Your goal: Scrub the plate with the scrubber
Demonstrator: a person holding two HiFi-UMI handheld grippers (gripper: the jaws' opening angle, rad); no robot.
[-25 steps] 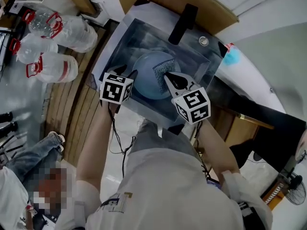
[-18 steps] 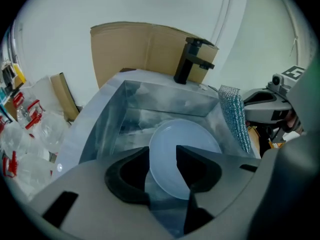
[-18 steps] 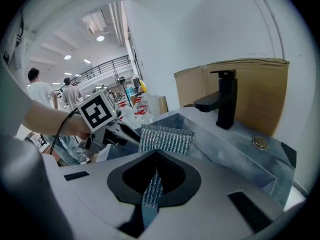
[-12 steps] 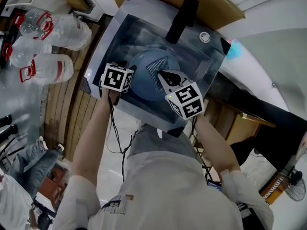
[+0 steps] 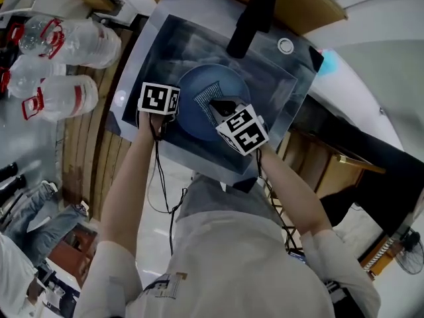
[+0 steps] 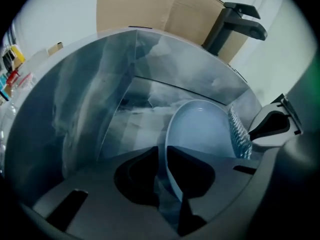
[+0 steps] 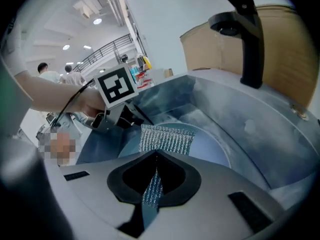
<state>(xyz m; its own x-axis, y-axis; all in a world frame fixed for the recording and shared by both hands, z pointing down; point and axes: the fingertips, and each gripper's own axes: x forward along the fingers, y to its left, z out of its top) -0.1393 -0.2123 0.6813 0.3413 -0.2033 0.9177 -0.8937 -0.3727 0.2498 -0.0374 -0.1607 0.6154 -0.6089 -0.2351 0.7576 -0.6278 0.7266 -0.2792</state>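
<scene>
A blue plate (image 5: 192,116) lies tilted in the steel sink (image 5: 281,85). Its near rim (image 6: 172,176) runs between the jaws of my left gripper (image 6: 163,156), which are closing and pinch it. My right gripper (image 7: 155,159) is shut on a silvery mesh scrubber (image 7: 165,139). The scrubber's free end rests over the plate's face (image 7: 212,151). In the head view the left gripper (image 5: 177,102) is at the plate's left edge and the right gripper (image 5: 213,106) is over its middle with the scrubber (image 5: 207,97). The left gripper view shows the scrubber (image 6: 239,134) at the plate's right.
A black faucet (image 5: 250,20) rises at the sink's far side, with a round drain fitting (image 5: 285,45) to its right. Several clear water bottles (image 5: 66,45) lie on the wooden floor to the left. A cardboard panel (image 7: 280,44) stands behind the sink. People (image 7: 50,74) stand far off.
Both grippers moved inward over the sink. The left jaws went from wide open beside the plate to closed on its rim. The right gripper carried the scrubber to the plate's middle.
</scene>
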